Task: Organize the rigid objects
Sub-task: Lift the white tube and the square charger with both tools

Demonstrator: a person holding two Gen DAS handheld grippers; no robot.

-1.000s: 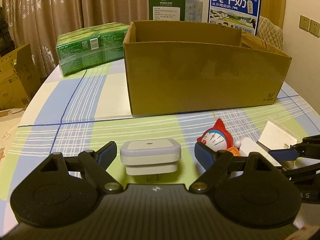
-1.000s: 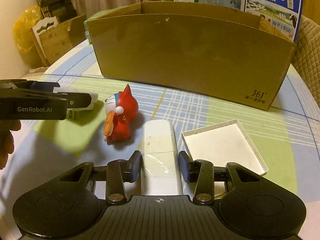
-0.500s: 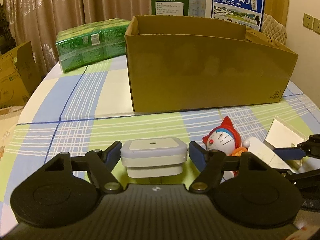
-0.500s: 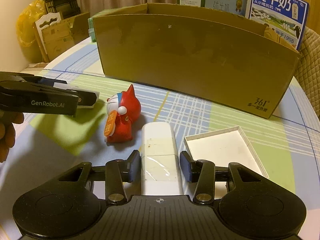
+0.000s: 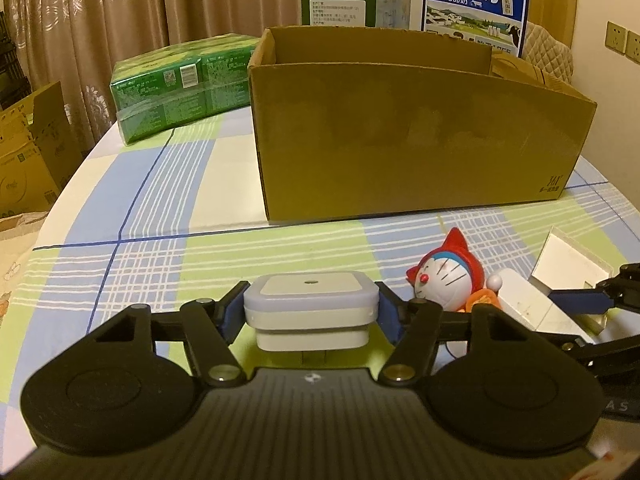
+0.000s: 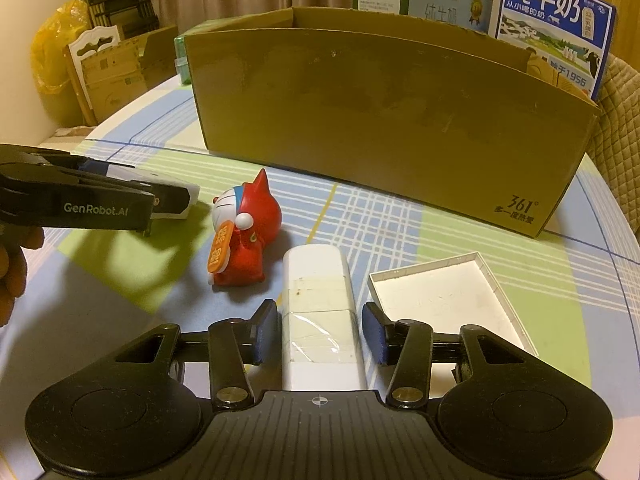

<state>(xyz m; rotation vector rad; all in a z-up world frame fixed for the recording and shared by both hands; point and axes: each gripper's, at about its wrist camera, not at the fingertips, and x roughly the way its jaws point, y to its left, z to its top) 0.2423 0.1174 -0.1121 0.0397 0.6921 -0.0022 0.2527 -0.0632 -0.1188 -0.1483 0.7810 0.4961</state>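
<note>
My left gripper (image 5: 311,312) is shut on a white square plug-in night light (image 5: 311,306) and holds it just above the checked tablecloth; it also shows in the right wrist view (image 6: 172,196). My right gripper (image 6: 318,334) is open, its blue pads either side of a long white block (image 6: 320,312) that lies on the table, with small gaps. A red Doraemon figure (image 6: 244,236) lies between the two grippers, also in the left wrist view (image 5: 448,276). A large open cardboard box (image 5: 408,136) stands behind.
A shallow white tray lid (image 6: 448,296) lies right of the white block. A green shrink-wrapped pack (image 5: 180,84) sits at the back left. Milk cartons (image 5: 476,4) stand behind the box. Cardboard boxes (image 5: 28,152) stand on the floor beyond the table's left edge.
My left gripper's pads have closed from wide apart onto the night light and lifted it slightly. My right gripper has stayed open around the white block.
</note>
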